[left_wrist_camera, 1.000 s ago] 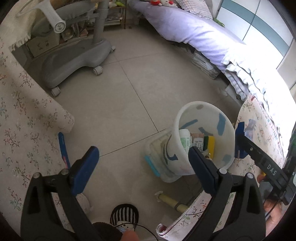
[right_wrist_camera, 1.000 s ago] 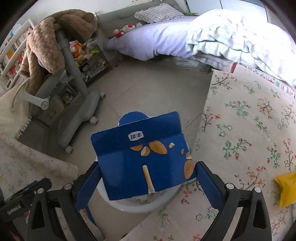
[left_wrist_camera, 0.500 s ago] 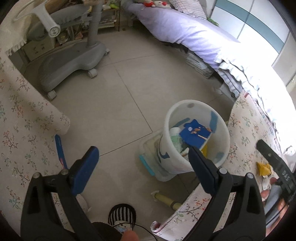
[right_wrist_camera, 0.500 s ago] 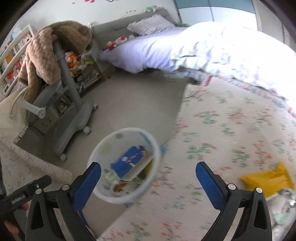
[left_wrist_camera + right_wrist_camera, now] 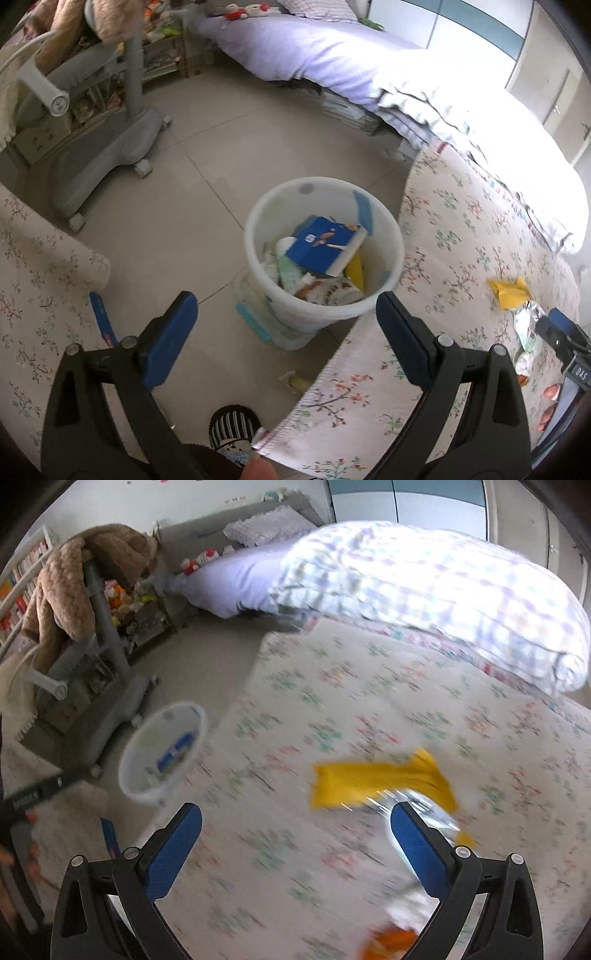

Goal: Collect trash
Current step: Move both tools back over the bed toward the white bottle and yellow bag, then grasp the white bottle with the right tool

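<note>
A white plastic bin (image 5: 384, 288) stands on the floor beside a floral-covered surface (image 5: 461, 266). A blue snack box (image 5: 325, 247) lies on top of other trash inside it. My left gripper (image 5: 286, 332) is open and empty, just short of the bin. My right gripper (image 5: 295, 849) is open and empty above the floral cover (image 5: 314, 701); the bin (image 5: 162, 753) is to its left. A yellow wrapper (image 5: 376, 779) and a shiny foil wrapper (image 5: 424, 812) lie ahead of its right finger. The yellow wrapper (image 5: 509, 291) also shows in the left wrist view.
A grey wheeled chair base (image 5: 107, 155) stands on the tiled floor at the back left. A bed with purple sheet (image 5: 303, 48) and folded quilt (image 5: 424, 590) lies behind. Orange and white packets (image 5: 391, 938) lie near the right gripper. A striped slipper (image 5: 232, 424) is below.
My right gripper let go of the blue snack box, which now lies in the bin. It then swung right over the floral cover toward the yellow wrapper. The left gripper's view shifted right.
</note>
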`<action>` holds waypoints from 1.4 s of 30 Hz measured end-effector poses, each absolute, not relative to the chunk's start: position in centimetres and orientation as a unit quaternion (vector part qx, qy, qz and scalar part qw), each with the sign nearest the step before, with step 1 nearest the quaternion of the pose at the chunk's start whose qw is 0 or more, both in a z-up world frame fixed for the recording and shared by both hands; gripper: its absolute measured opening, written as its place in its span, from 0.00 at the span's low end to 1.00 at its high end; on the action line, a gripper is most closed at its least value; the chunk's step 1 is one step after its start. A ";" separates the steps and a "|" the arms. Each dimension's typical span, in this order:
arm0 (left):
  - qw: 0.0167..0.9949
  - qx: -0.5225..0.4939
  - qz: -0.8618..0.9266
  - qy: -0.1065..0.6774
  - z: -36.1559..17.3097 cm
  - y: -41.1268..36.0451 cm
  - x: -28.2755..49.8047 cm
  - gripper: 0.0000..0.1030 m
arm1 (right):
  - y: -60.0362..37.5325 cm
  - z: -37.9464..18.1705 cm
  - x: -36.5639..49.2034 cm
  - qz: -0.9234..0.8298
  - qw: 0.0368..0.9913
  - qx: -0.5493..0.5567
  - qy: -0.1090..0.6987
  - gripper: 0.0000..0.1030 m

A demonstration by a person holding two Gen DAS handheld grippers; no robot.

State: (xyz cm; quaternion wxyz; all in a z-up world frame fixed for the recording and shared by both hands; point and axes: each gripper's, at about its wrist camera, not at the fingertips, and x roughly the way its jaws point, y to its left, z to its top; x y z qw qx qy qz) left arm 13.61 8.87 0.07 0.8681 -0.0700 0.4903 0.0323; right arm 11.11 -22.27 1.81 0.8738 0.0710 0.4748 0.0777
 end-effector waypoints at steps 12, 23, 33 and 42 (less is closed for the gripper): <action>0.866 -0.039 0.000 0.499 -0.5 3.8 14.1 0.94 | -33.5 -1.5 8.4 0.011 0.834 0.103 0.542 1.00; 0.859 -0.008 -0.012 0.512 -1.7 0.0 15.3 0.94 | -31.2 -3.6 11.4 0.043 0.822 0.053 0.566 0.98; 0.854 0.023 -0.056 0.517 -2.6 -5.7 16.1 0.94 | -32.3 -4.9 11.9 0.037 0.801 0.072 0.593 0.40; 0.841 0.068 -0.127 0.521 -3.8 -13.1 16.0 0.94 | -37.8 -4.3 9.3 -0.015 0.796 0.096 0.597 0.35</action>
